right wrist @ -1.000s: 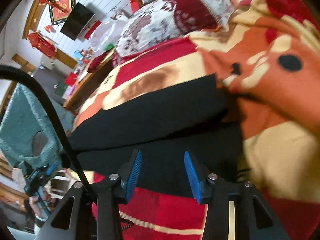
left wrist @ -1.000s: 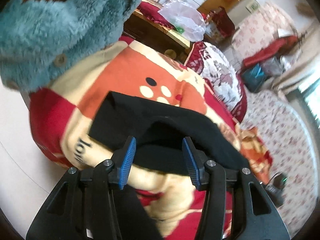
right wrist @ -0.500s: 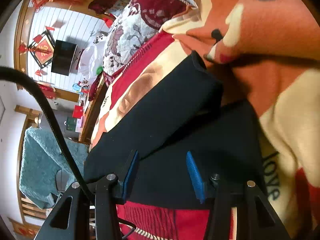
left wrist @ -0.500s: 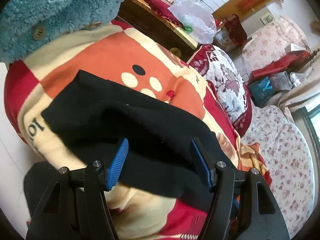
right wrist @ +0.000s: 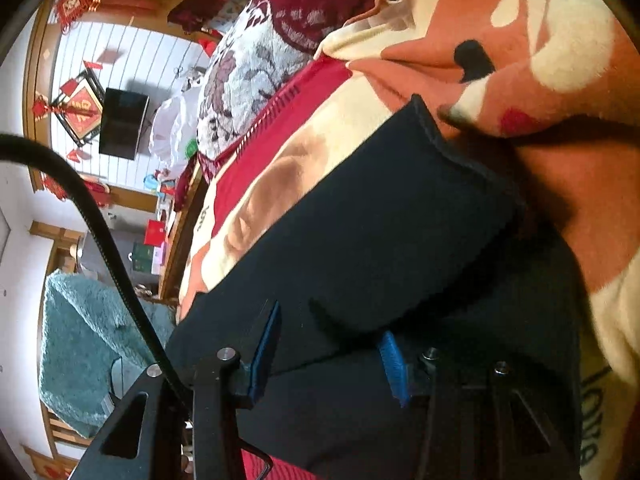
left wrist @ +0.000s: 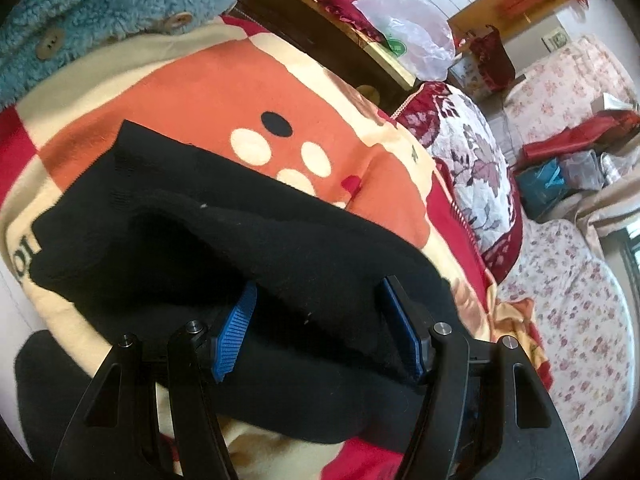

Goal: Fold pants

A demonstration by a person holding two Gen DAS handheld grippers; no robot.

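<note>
The black pants are seen folded on a patterned blanket spread over the bed. The left claw, recently widened, is held well open with the fold's thick edge between its blue pads, unpressed. The right claw has just been closing around a fold; whether it is gripped cannot be told. A teal fleece garment is seen at eleven o'clock.

Left claw jaws wide apart; right claw jaws closing, tilted downward.
</note>
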